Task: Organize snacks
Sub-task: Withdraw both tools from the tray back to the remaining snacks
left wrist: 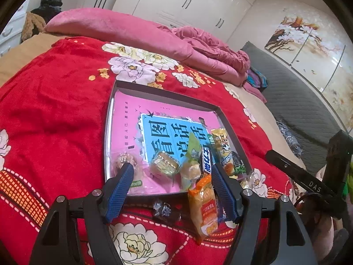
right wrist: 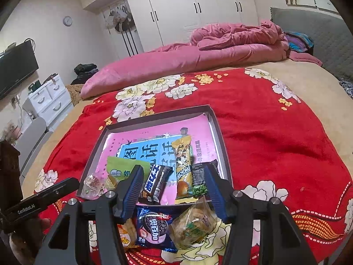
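Both grippers are hanging open and empty mid-sort; the left gripper [left wrist: 172, 190] is lining up on the orange snack pack [left wrist: 203, 207] by its right finger, the right gripper [right wrist: 172, 190] is hovering over the Oreo pack [right wrist: 154, 229] just below its fingers; I'm guessing next is pinching one and dropping it in the tray [right wrist: 220, 132].

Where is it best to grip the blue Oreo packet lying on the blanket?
Grip the Oreo packet across its short width near the middle, coming from above with the open right gripper. It lies flat on the red blanket; the clear-wrapped snack crowds its right edge.

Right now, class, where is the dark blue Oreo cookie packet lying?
In the right wrist view, the dark blue Oreo cookie packet lies on the red floral blanket, outside the grey tray's near edge, left of the clear-wrapped pastry.
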{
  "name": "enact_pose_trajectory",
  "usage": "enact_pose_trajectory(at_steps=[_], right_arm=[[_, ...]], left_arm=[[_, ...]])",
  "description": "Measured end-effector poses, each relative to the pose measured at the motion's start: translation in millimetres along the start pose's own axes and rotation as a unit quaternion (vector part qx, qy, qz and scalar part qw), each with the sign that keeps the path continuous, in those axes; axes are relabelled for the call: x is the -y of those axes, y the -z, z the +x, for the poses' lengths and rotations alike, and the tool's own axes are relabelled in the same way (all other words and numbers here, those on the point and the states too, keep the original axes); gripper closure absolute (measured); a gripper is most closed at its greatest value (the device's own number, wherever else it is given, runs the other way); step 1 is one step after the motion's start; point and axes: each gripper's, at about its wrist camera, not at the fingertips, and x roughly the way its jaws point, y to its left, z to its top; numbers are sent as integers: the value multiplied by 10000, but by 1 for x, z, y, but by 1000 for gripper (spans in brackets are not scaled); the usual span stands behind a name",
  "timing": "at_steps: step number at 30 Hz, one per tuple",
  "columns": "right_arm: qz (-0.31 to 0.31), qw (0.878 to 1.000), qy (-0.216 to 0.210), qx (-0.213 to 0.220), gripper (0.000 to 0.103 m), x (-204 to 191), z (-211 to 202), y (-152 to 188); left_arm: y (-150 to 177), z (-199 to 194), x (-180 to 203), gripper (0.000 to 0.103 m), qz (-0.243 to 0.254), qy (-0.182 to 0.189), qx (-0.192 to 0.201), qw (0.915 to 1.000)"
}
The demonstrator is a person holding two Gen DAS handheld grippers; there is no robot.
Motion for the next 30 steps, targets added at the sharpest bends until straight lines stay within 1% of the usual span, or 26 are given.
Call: enact_pose_trajectory(at_steps=[10,23,30], right_arm=[[-92,10000,-3,11,42,0,-11,6],[-119,9999,32,-21,39,5,-19,17],[-155,9998,54,-102,39,8,-23,25]], left_arm=[[8,-7,7,28,3,102,-132,9999],[18,-11,11,28,51,35,-247,9997],[28,-9,22,28,135,52,-364,9992]])
